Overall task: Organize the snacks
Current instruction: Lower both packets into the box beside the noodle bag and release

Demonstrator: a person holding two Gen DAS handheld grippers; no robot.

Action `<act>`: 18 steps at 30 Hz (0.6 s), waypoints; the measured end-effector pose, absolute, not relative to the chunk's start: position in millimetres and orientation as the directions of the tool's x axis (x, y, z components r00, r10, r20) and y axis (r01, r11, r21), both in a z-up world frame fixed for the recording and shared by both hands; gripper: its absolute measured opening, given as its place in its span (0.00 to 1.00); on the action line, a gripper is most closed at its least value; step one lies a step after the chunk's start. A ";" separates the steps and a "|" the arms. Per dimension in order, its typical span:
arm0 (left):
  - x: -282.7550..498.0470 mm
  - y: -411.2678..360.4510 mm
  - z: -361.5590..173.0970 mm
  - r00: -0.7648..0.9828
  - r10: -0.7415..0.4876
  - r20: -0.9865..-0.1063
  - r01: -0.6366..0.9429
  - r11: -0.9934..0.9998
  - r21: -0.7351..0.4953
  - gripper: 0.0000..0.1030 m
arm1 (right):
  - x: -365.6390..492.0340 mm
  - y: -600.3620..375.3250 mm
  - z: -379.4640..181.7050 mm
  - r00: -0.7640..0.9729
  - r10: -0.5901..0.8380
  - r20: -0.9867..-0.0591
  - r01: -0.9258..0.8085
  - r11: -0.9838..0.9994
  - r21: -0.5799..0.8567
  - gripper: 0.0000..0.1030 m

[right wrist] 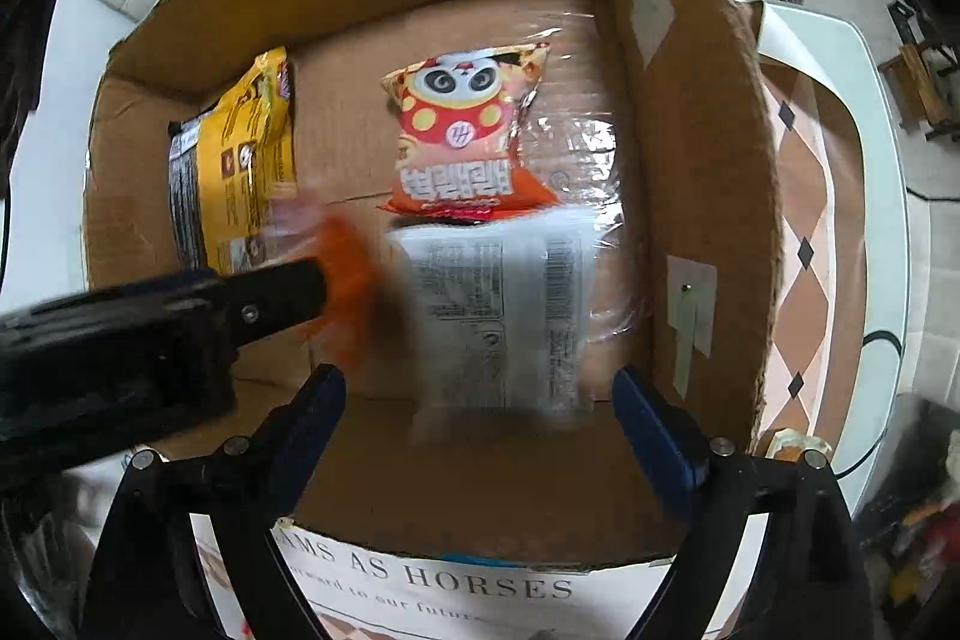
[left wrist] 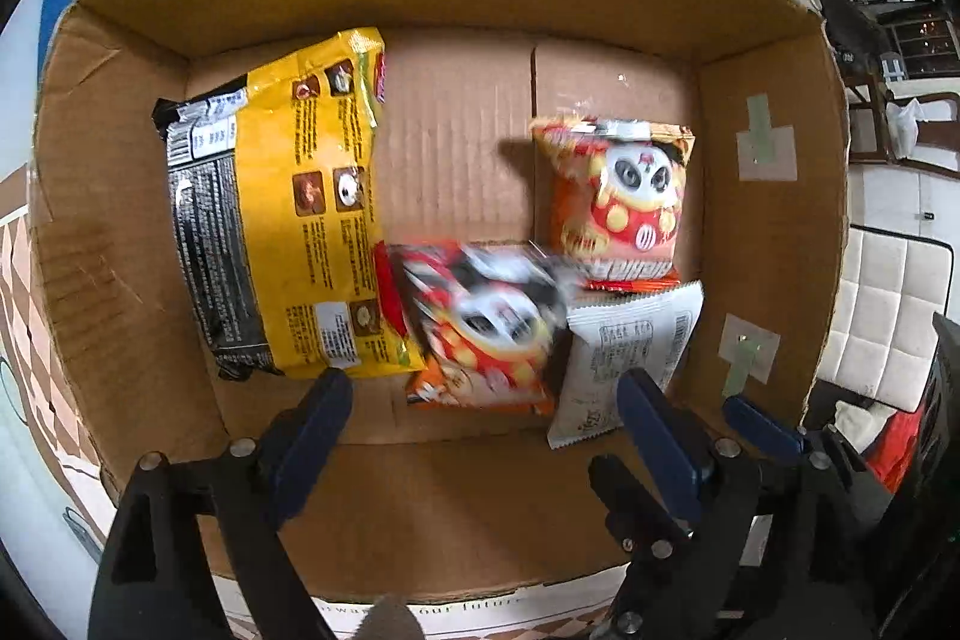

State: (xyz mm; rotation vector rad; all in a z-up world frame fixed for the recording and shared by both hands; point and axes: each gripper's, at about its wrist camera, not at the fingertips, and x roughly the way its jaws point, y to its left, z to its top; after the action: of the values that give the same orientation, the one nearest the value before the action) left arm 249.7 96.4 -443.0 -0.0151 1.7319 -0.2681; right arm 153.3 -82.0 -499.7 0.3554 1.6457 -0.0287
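An open cardboard box (left wrist: 774,196) holds the snacks. A yellow and black packet (left wrist: 270,232) lies at its left. An orange panda packet (left wrist: 618,196) lies at the right; it also shows in the right wrist view (right wrist: 468,130). A second orange panda packet (left wrist: 480,334) is blurred near the front, just beyond my open left gripper (left wrist: 486,388). A white packet (left wrist: 624,358) lies face down at the front right, blurred in the right wrist view (right wrist: 504,316), just beyond my open right gripper (right wrist: 480,388). The left gripper's body (right wrist: 150,328) reaches in from the left there.
The box (right wrist: 690,160) stands on a white table (right wrist: 864,172) with a brown diamond pattern. A printed sheet (right wrist: 450,586) lies under its near edge. A white cushion (left wrist: 888,316) and chairs are off to the right. The box floor's middle (left wrist: 456,142) is bare.
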 end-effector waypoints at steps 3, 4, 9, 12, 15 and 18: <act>246.3 98.1 -438.1 -0.159 -0.150 -0.976 0.144 0.974 -0.173 0.88 | 151.0 -79.8 -498.3 -0.071 0.191 -0.979 0.231 0.958 0.170 0.90; 244.0 99.1 -435.6 -0.152 -0.149 -0.977 0.143 0.975 -0.170 0.88 | 150.1 -80.5 -497.4 -0.070 0.185 -0.980 0.230 0.959 0.164 0.91; 235.5 107.3 -420.2 -0.103 -0.137 -0.985 0.136 0.979 -0.151 0.88 | 144.2 -88.3 -488.1 -0.055 0.168 -0.984 0.238 0.959 0.151 0.91; 225.3 115.5 -399.8 -0.028 -0.130 -0.991 0.129 0.983 -0.132 0.88 | 138.1 -91.4 -474.9 -0.021 0.152 -0.988 0.239 0.961 0.142 0.91; 213.2 123.8 -381.1 0.052 -0.127 -0.991 0.113 0.986 -0.120 0.88 | 129.9 -93.4 -457.3 0.027 0.144 -0.989 0.239 0.960 0.147 0.91; 197.7 136.5 -353.4 0.151 -0.102 -0.983 0.106 0.991 -0.087 0.88 | 119.5 -91.9 -434.6 0.080 0.124 -0.989 0.228 0.964 0.139 0.91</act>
State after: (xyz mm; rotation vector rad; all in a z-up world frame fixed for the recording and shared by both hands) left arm 197.7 136.5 -353.4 0.0031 1.4109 -0.1496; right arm 119.5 -91.9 -434.6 0.2864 1.4954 -0.0792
